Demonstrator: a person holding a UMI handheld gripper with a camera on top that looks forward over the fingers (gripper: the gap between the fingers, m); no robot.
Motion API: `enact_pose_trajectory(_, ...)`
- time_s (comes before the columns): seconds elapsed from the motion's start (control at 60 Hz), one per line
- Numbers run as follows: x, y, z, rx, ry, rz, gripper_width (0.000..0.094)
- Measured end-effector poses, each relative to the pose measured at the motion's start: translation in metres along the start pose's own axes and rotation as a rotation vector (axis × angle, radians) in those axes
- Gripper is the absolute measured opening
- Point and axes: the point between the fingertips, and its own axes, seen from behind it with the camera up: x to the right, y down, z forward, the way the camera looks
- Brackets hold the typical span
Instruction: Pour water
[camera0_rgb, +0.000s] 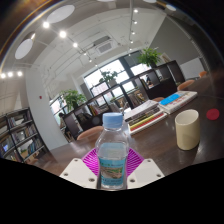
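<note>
We see a big bright room with tall windows (118, 80), green plants (150, 56) and a bookshelf (22, 132) along one side. The dark tabletop (205, 135) stretches out ahead of us. On it lies a pile of books (148, 112), and farther off a blue book (178, 98) rests on its own. Beside the pile of books stands a pale cup (187, 129), upright and open at the top. It stands apart from the bottle, off to one side and a little ahead.

The water bottle (113, 150) is right in front of us, upright, with a blue cap (114, 119) on top and a blue label around its middle. Our claw (112, 172) is clenched on it, with the pink pads (92, 160) pressing on both sides, low on the body.

We think the bottle is clear, thin plastic, so it is soft and can bend in if we squeeze hard. It looks quite full, so it may feel heavy for its size. The plastic is smooth and could slip. The middle, by the label, seems the best place to hold it. The cap looks shut, so we think it must come off before any water can go into the cup.
</note>
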Motion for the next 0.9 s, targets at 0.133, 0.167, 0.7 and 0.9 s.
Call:
enact_pose_trajectory(0.133,0.018,-0.045,0.014,0.08,-0.037,0.354,0.0296)
enact_pose_trajectory(0.167,0.024,-0.056,0.016,0.102,-0.053,0.453,0.0293)
enact_pose_trajectory(0.7,0.087,-0.14,-0.022,0.433,-0.187,1.566,0.0315)
enact_pose_trajectory(0.9,0.118,-0.16,-0.02,0.534,-0.214,1.819,0.0315)
